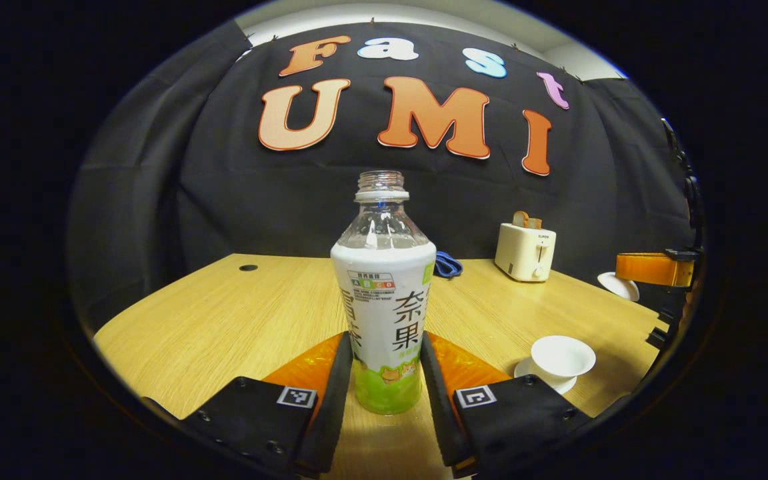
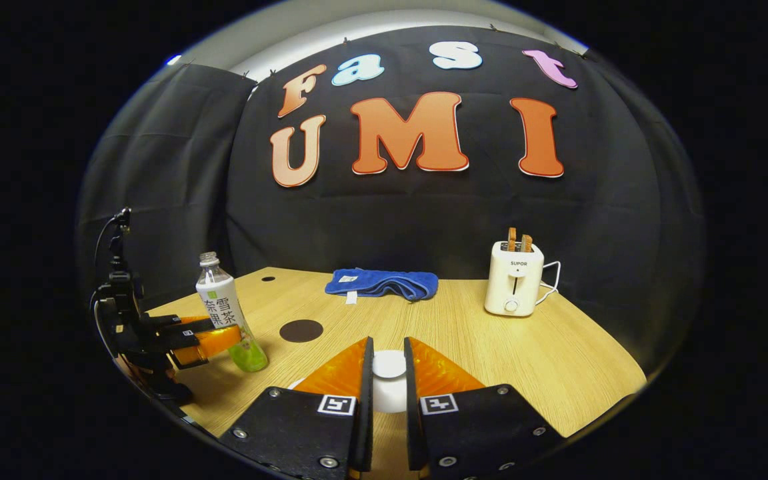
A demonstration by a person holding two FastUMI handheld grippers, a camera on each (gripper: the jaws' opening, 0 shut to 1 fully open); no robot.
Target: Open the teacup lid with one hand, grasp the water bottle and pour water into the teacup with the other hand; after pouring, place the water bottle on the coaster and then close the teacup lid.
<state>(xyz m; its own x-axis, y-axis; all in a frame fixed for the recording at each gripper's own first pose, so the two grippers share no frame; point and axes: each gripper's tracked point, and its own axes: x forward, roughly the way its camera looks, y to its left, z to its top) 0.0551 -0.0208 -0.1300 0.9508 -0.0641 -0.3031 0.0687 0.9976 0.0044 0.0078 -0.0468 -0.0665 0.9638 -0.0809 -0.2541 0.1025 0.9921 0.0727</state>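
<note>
Between left hand-held gripper [image 1: 387,373] fingers – clamped uncapped water bottle [image 1: 384,293]; right [image 2: 387,393] pinching lid [image 2: 389,365].

The table [image 2: 491,347] has a pale wood-grain top, smooth and matt with a soft sheen. The water bottle [image 1: 384,300] near the left is clear glossy plastic, wrapped lower down in a smooth printed sleeve. The teacup [image 1: 562,357] and the saucer [image 1: 524,368] under it look like glazed white ceramic, smooth and softly shining. Far back, the towel [image 2: 384,283] is nubbly blue cloth, and the toaster [image 2: 516,280] on the right has a smooth, cream plastic-looking shell. The coaster [image 2: 301,331] is a flat, dull dark disc. The booth wall [image 2: 424,213] is matt black cloth, creased.
</note>
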